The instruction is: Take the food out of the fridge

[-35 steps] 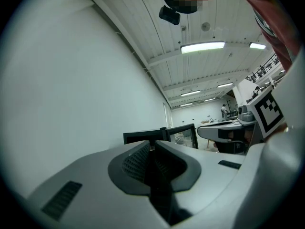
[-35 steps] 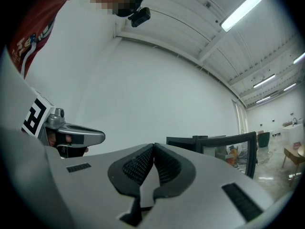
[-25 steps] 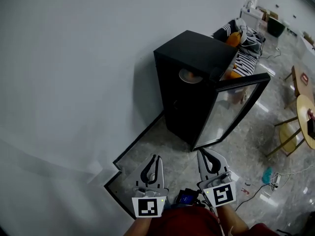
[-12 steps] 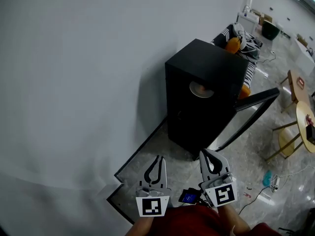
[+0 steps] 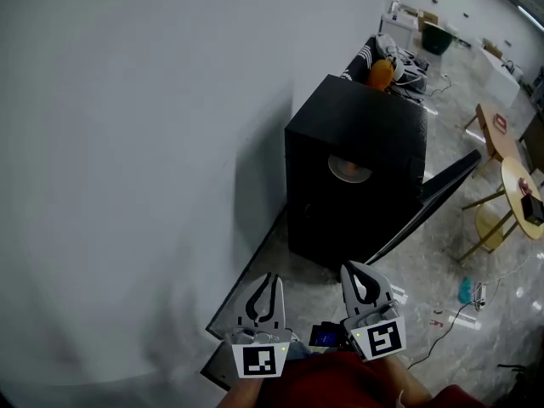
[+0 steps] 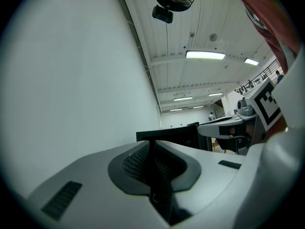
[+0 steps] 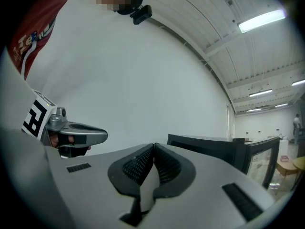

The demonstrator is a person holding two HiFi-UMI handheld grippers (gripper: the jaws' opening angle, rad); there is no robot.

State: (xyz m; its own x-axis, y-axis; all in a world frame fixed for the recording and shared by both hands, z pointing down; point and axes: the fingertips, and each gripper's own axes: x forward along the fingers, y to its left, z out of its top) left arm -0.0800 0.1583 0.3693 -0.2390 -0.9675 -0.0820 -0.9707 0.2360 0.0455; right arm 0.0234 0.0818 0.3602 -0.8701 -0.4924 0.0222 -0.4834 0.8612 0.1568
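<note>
Two tongs are held low and level in front of the person, the left gripper [image 5: 273, 277] and the right gripper [image 5: 348, 267], side by side and a little apart. Each one has its jaws pressed together with nothing between them. I think this is because there is nothing to carry yet: both are only pointed toward the fridge [image 5: 353, 168], which stands near but out of reach. The fridge is a black box standing on the floor with its back against the white wall [image 5: 127, 143]. Its glass door [image 5: 429, 198] stands open to the right side, probably so that the inside can be reached. The food itself cannot be seen, because the open front faces away from the head view. The floor [image 5: 425, 296] is grey polished stone, with some cables [image 5: 444, 334] lying on it. Farther right stand round tables [image 5: 520, 195] and a chair [image 5: 489, 228], and behind the fridge lies an orange thing [image 5: 381, 73] on a pile of cloth.
</note>
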